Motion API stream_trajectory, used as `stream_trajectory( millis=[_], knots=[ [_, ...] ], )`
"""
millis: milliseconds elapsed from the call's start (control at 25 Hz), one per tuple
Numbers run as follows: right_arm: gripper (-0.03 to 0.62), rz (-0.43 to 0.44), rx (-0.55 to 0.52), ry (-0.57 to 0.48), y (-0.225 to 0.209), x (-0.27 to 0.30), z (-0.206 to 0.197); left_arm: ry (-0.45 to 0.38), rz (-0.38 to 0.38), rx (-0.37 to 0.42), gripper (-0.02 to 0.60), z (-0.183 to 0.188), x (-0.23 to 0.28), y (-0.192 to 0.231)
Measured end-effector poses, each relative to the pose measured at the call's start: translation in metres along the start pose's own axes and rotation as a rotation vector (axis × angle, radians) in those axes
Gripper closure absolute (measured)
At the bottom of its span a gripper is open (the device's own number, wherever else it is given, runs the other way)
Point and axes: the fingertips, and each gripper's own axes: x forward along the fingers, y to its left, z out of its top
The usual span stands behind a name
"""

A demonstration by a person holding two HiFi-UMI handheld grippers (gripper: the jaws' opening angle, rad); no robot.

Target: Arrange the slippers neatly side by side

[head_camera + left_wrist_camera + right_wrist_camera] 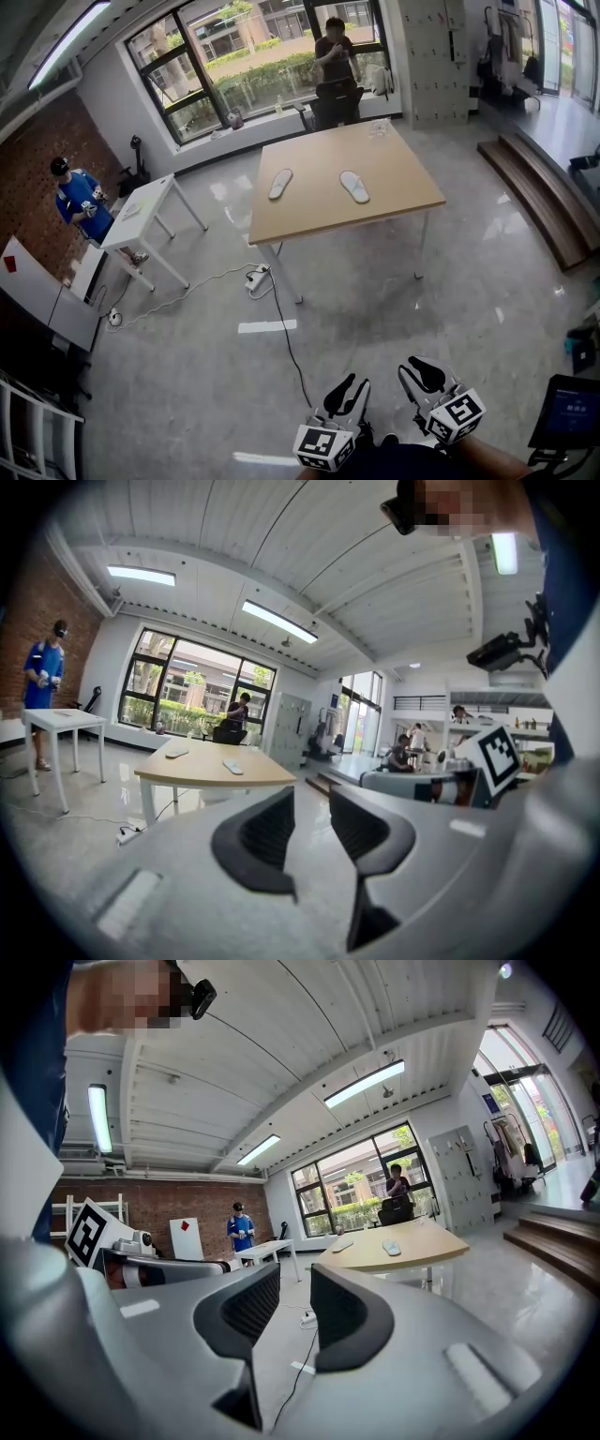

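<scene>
- Slippers: two white ones lie on the wooden table (pixel 328 217), which stands across the room from me.
- Left slipper (pixel 280 184) and right slipper (pixel 354 187) rest flat on the tabletop, well apart, with bare wood between them.
- They are not parallel: the ends nearer the window lean toward each other and the ends nearer me splay outward.
- My left gripper (pixel 354 385) is at the bottom of the head view, over the floor and far from the table. Its jaws stand a narrow gap apart with nothing between them.
- My right gripper (pixel 413 367) is just beside the left one, also over the floor. Its jaws are parted by a narrow gap and hold nothing.
- Neither gripper touches a slipper or the table.
- A power strip (pixel 256 277) lies on the floor by the near table leg, with a black cable running toward me.
- A person in blue (pixel 79 202) stands at a small white table (pixel 141 212) on the left.
- Another person (pixel 335 54) stands by the window behind the wooden table.
</scene>
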Motion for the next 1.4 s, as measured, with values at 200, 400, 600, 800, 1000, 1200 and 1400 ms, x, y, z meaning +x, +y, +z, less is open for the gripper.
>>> stream_trajectory(
  millis=[200, 400, 600, 800, 1000, 1200, 1400],
  knots=[
    [0.485, -0.018, -0.002, -0.008, -0.013, 0.034, 0.009, -0.003, -0.025, -0.002, 0.463, 0.012, 0.024, 0.027],
    [0.479, -0.04, -0.003, -0.011, -0.022, 0.074, 0.019, -0.009, -0.046, 0.004, 0.463, 0.027, 0.046, 0.061],
    [0.474, -0.058, -0.011, -0.008, -0.026, 0.109, 0.025, -0.013, -0.054, 0.001, 0.463, 0.037, 0.061, 0.095],
    [0.461, -0.048, -0.047, 0.003, -0.019, 0.148, 0.027, -0.015, -0.064, -0.021, 0.463, 0.039, 0.07, 0.132],
    [0.456, -0.069, -0.041, -0.01, -0.022, 0.174, 0.029, -0.015, -0.069, -0.017, 0.46, 0.048, 0.078, 0.156],
    [0.45, -0.076, -0.03, -0.024, -0.021, 0.185, 0.035, -0.01, -0.073, -0.014, 0.46, 0.054, 0.081, 0.168],
    [0.448, -0.097, -0.021, 0.002, -0.032, 0.193, 0.024, 0.003, -0.073, -0.019, 0.459, 0.045, 0.091, 0.178]
  ],
)
